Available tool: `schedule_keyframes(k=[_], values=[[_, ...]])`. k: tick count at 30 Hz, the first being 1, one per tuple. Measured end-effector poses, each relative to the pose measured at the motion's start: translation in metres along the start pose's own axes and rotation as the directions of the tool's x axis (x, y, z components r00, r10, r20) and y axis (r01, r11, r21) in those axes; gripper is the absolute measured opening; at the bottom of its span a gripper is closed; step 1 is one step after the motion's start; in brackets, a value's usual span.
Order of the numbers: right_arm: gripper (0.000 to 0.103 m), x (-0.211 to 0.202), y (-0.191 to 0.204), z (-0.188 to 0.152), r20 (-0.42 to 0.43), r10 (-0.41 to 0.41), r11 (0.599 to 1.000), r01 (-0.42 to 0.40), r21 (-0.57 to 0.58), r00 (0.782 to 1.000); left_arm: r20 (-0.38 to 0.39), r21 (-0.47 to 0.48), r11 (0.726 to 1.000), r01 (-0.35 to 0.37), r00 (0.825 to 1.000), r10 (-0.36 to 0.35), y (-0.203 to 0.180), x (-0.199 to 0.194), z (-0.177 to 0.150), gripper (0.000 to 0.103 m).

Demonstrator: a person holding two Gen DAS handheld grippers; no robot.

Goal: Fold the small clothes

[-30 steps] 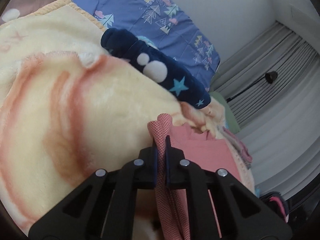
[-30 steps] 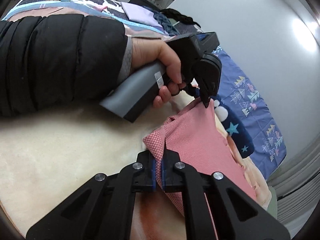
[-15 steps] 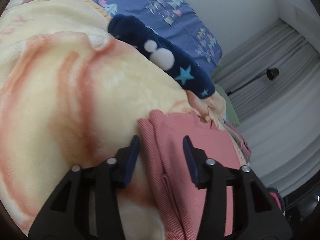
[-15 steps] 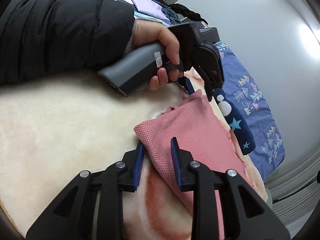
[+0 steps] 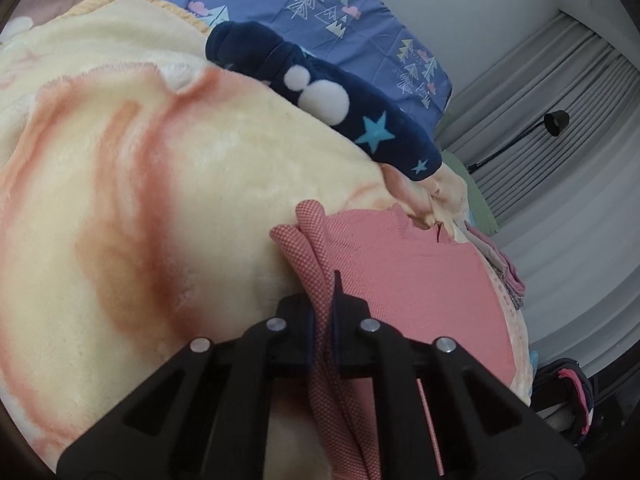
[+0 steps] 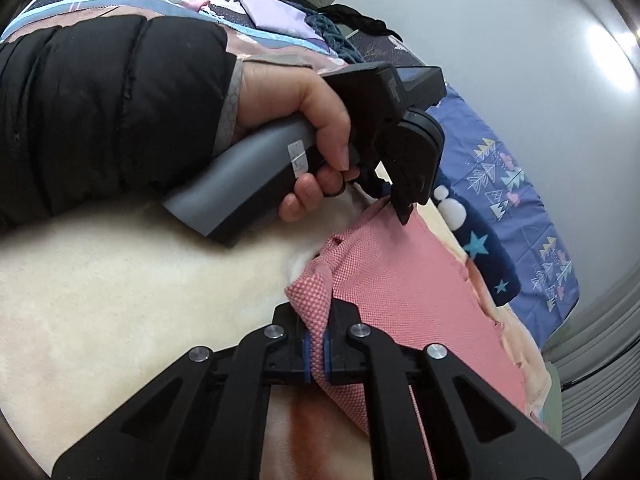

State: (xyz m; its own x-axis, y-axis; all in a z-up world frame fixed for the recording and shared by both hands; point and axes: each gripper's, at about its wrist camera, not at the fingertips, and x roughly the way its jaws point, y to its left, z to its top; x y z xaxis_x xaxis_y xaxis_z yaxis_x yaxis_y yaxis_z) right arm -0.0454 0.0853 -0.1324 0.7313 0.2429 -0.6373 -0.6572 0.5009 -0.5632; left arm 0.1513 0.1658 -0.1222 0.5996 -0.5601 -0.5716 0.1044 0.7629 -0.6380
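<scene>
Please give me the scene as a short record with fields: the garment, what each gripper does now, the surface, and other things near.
garment: pink garment, lying on the blanket, its near edge bunched
left gripper: shut on a fold of the garment's edge
right gripper: shut on a corner of the same garment
surface: cream and orange fleece blanket
nearby: navy star-print item beyond the garment; blue tree-print sheet behind it
</scene>
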Motion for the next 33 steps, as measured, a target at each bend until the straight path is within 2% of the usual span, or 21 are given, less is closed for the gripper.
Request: schedule_keyframes(k=[2, 3, 6, 12, 17, 20, 22, 25, 29, 33], values=[[0.005, 0.003, -0.001, -0.002, -0.023, 0.020, 1.000, -0.020, 0.013, 1.000, -0.013, 0.026, 0.998, -0.049, 0.999, 0.050, -0.003, 0.004, -0.002, 0.015], [0.008, 0.003, -0.002, -0.003, -0.025, 0.023, 1.000, -0.023, 0.013, 0.999, -0.015, 0.029, 0.998, -0.053, 0.998, 0.054, -0.003, 0.005, -0.003, 0.015], [0.030, -0.007, 0.001, -0.007, -0.006, -0.018, 1.000, 0.018, -0.013, 1.000, -0.017, 0.014, 0.999, -0.037, 0.999, 0.037, 0.000, 0.004, -0.002, 0.017], [0.034, 0.009, -0.003, -0.010, -0.075, -0.062, 0.998, 0.063, 0.000, 0.995, -0.036, -0.019, 1.000, -0.010, 0.999, 0.009, 0.006, 0.007, -0.001, 0.019], [0.034, 0.029, -0.006, 0.001, -0.090, -0.082, 0.995, 0.086, 0.041, 0.993, -0.043, -0.017, 1.000, -0.015, 0.999, 0.014, 0.006, 0.010, -0.002, 0.019], [0.027, 0.029, -0.004, 0.003, -0.085, -0.089, 0.995, 0.092, 0.028, 0.992, -0.039, -0.024, 1.000, -0.008, 0.999, 0.007, 0.007, 0.009, -0.002, 0.019], [0.019, 0.027, -0.004, 0.002, -0.075, -0.078, 0.996, 0.080, 0.028, 0.994, -0.034, -0.021, 1.000, -0.012, 0.999, 0.011, 0.006, 0.009, -0.002, 0.019], [0.007, 0.024, -0.011, 0.001, -0.064, -0.044, 0.997, 0.048, 0.063, 0.997, -0.032, -0.014, 1.000, -0.017, 0.999, 0.016, 0.005, 0.010, -0.002, 0.016], [0.005, 0.019, -0.028, 0.003, -0.051, 0.034, 0.988, -0.026, 0.149, 0.998, -0.039, -0.008, 0.999, -0.032, 0.999, 0.031, 0.000, 0.012, 0.002, 0.009], [0.004, 0.009, -0.051, 0.003, -0.011, 0.091, 0.965, -0.086, 0.248, 0.996, -0.040, 0.015, 0.998, -0.067, 0.997, 0.067, -0.010, 0.010, 0.007, 0.007]])
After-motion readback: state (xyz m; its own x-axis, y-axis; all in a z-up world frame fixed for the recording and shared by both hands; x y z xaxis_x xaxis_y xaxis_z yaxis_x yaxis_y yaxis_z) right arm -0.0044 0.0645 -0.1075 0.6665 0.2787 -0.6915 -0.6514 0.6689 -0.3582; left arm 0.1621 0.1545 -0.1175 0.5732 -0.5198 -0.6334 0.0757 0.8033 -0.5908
